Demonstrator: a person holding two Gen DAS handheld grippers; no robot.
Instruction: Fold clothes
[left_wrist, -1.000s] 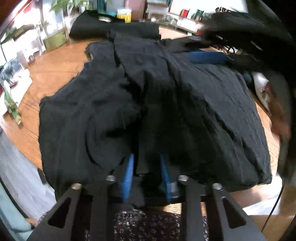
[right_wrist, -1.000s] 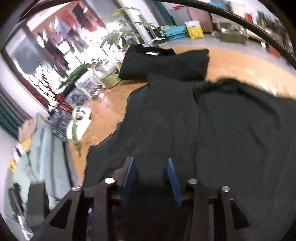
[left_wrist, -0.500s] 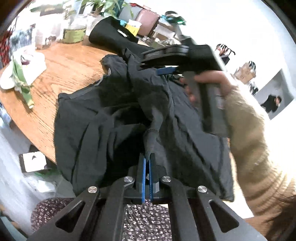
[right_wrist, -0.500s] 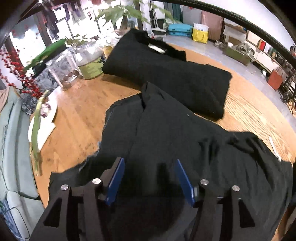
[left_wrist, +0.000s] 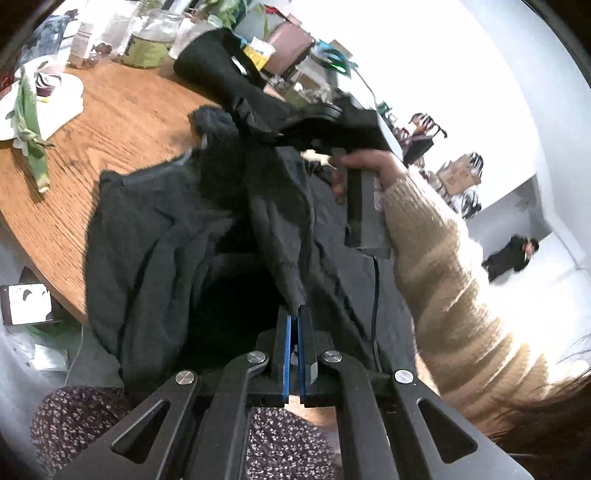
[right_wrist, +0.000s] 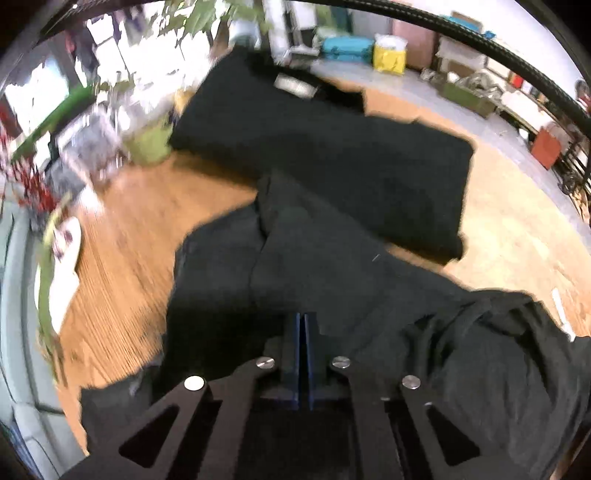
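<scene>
The left hand-held gripper (left_wrist: 294, 325) is pinching a fold of the crumpled black cotton garment (left_wrist: 155, 229) on the round wooden bench (left_wrist: 122, 122). The right hand-held gripper (right_wrist: 303, 328) is sitting nearly closed over that garment (right_wrist: 332, 280); whether it is gripping cloth is unclear.

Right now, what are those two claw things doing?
Left gripper: jaws closed, pinching the black garment.
Right gripper: jaws closed on the same garment.

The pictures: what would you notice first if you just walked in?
A big black garment lies rumpled on the round wooden table, pinched by the left gripper at its near edge. Beyond it sits a folded black pile, and a hand in a tan sweater sleeve holds the other gripper.
</scene>
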